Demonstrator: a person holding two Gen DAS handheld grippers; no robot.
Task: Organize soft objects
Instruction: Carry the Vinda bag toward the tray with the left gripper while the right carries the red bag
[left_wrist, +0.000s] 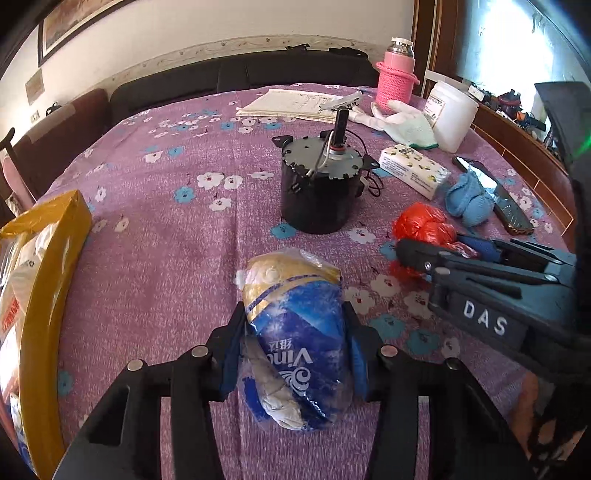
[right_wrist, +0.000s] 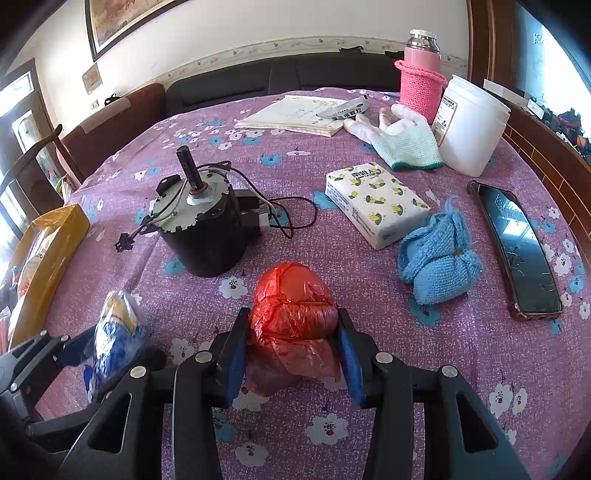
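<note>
Nearest, the left gripper (left_wrist: 295, 354) has its jaws clamped on a blue tissue pack (left_wrist: 295, 332), and the right gripper (right_wrist: 291, 350) grips a red plastic bundle (right_wrist: 295, 314), both apparently resting on the flowered tabletop (right_wrist: 424, 369). Beyond stands a black motor (right_wrist: 207, 236); far right, a blue knit piece (right_wrist: 439, 258) and phone (right_wrist: 517, 251).

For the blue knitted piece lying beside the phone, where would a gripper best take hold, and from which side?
Grip the blue knitted piece across its bunched lower lobes, coming from above on the near side. That end is plump and compressible. The phone lies close on its right and the tissue pack on its left, so keep the fingers clear of both.
</note>
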